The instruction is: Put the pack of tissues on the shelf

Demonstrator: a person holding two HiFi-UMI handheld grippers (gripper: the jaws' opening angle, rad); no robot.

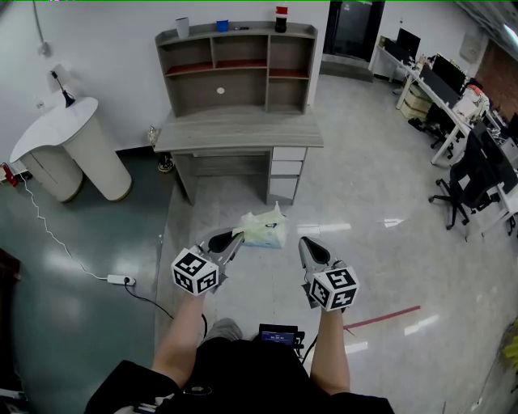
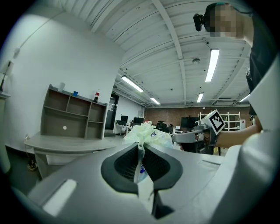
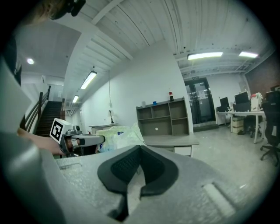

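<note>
The pack of tissues (image 1: 264,230) is pale green in a crinkled plastic wrap and hangs in the air in front of me. My left gripper (image 1: 237,238) is shut on the pack's wrapper edge; in the left gripper view the wrap (image 2: 146,133) is pinched between the pads. My right gripper (image 1: 306,242) is beside the pack, a little apart, shut with nothing in it. The grey shelf (image 1: 235,69) stands on a desk (image 1: 239,129) some way ahead across the floor. The shelf (image 3: 164,116) also shows in the right gripper view, past the pack (image 3: 118,135).
A white cup (image 1: 182,27), a blue item (image 1: 222,25) and a dark bottle (image 1: 281,18) stand on the shelf top. A white stand (image 1: 77,149) is at left, with a power strip (image 1: 118,280) and cable. Office chairs (image 1: 477,182) and desks line the right.
</note>
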